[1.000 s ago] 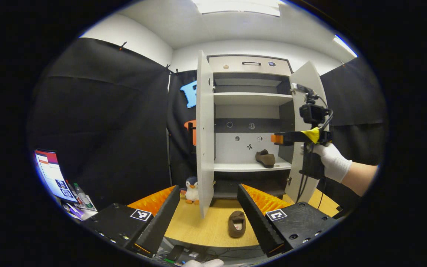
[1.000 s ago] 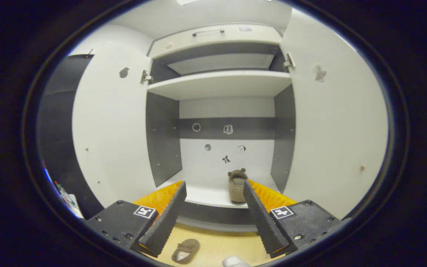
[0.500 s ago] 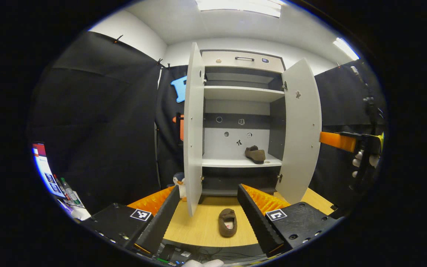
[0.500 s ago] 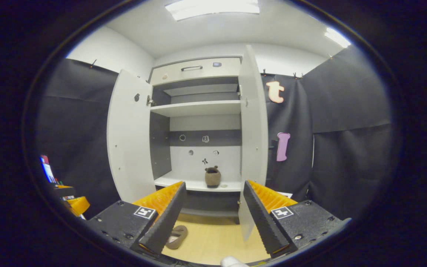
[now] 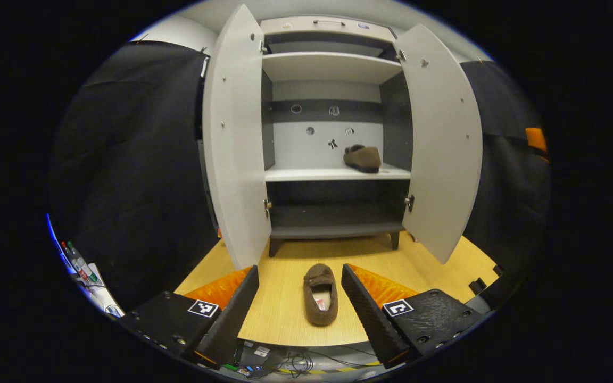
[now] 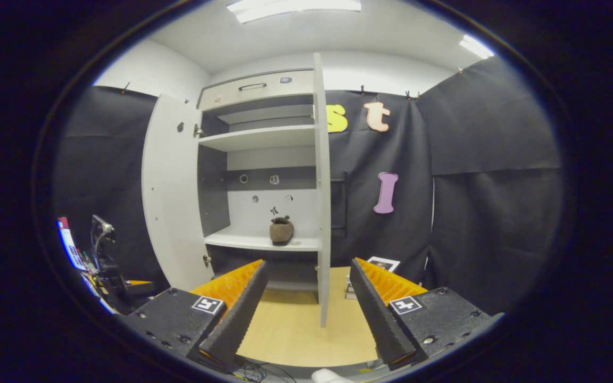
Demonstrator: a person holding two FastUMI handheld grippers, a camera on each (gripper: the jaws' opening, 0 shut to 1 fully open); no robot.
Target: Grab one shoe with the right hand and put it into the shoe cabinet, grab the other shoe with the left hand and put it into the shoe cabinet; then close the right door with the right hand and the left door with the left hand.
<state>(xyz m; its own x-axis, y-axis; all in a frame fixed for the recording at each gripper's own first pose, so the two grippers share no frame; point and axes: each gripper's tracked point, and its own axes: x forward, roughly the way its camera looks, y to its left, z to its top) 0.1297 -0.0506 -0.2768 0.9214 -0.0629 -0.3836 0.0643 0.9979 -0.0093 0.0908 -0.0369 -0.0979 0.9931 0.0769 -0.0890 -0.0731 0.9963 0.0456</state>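
The left gripper [image 5: 300, 308] gapes wide, holding nothing; 1 brown shoe [image 5: 321, 294] lies on the wooden floor [image 5: 285, 314] between its fingers. At 12 o'clock, the other shoe [image 5: 362, 158] sits on the cabinet [image 5: 333, 173] shelf. The right gripper [image 6: 309, 306] is equally wide, empty.

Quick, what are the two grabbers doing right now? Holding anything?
Left gripper: open, holding nothing; the shoe on the floor lies ahead between its fingers.
Right gripper: open, holding nothing.
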